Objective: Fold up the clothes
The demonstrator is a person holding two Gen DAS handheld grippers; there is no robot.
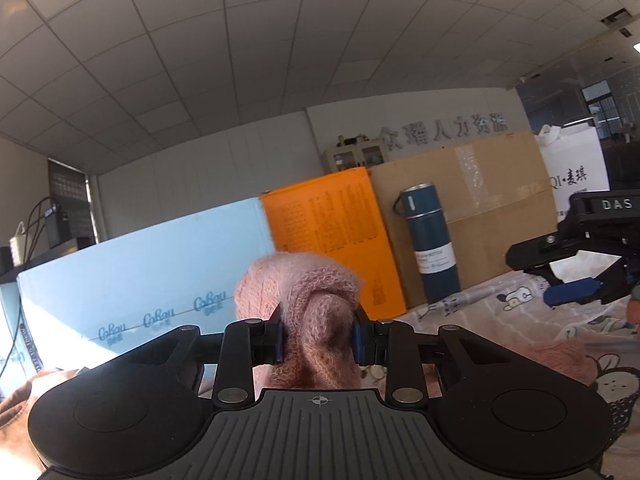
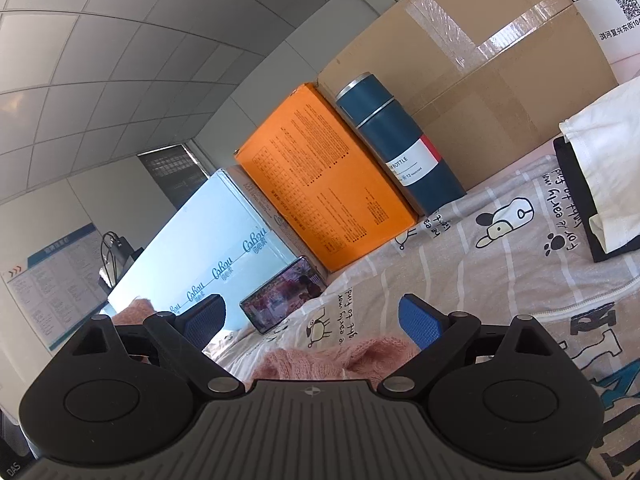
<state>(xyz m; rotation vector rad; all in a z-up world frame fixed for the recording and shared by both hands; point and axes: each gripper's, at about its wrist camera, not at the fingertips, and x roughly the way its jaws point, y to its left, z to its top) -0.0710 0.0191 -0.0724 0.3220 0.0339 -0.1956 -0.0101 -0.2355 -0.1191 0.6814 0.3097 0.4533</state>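
A bunched fold of the fuzzy pink knitted sweater (image 1: pixel 304 300) is pinched between the blue pads of the left gripper (image 1: pixel 319 338), jaws nearly closed on the wool, raised above the grey cartoon-print bedsheet (image 2: pixel 460 248). The right gripper (image 2: pixel 316 320) is held wide open, nothing in it, over more pink knit lying on that sheet. The tall dark-blue cylindrical flask (image 2: pixel 400 148) stands at the sheet's far edge. Stage of the fold cannot be judged. Likely best handling: the loose knit is kept taut, and stretching under its own weight is avoided.
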